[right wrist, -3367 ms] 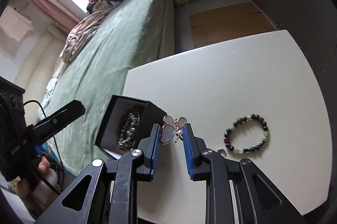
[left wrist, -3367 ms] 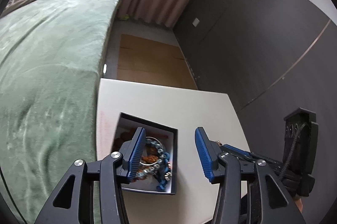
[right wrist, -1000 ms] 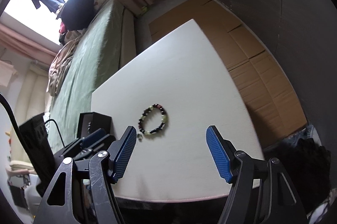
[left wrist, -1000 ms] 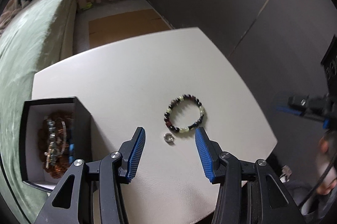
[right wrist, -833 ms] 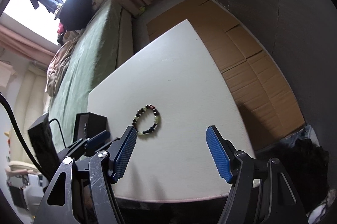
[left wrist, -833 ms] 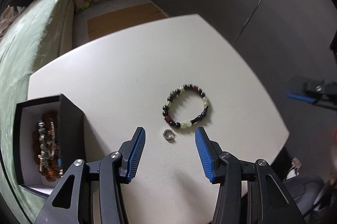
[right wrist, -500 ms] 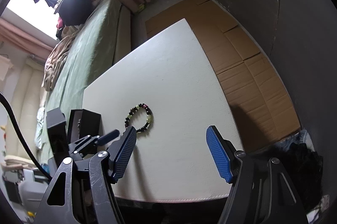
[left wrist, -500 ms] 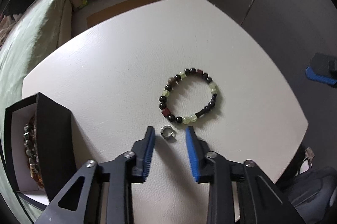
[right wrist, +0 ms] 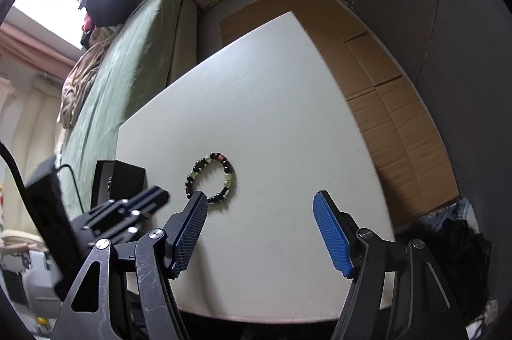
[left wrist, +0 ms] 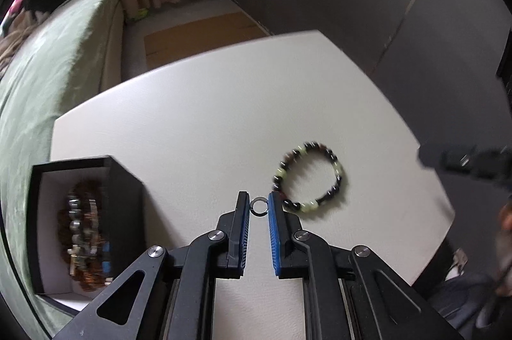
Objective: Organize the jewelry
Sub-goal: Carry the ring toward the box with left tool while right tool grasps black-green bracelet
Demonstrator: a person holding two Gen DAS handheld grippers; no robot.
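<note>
Left gripper [left wrist: 258, 205] closing on a small ring [left wrist: 258, 207] above the white table [left wrist: 198, 128].

The left gripper points steeply down at the table; its jaws have just been closing and now stand narrow, with the little metal ring between the blue pads at their tips, seemingly pinched, though the blur leaves it unsure whether the ring is off the surface. Just to the right of the ring lies a bead bracelet [left wrist: 308, 176] of dark and pale green beads, flat on the table. At the left stands an open black box [left wrist: 83, 221] with other bracelets inside. The right gripper [right wrist: 259, 231] also tilts down, over the near edge of the table, its jaws spread wide with nothing between them; the bracelet lies just beyond its left pad [right wrist: 188, 231].
</note>
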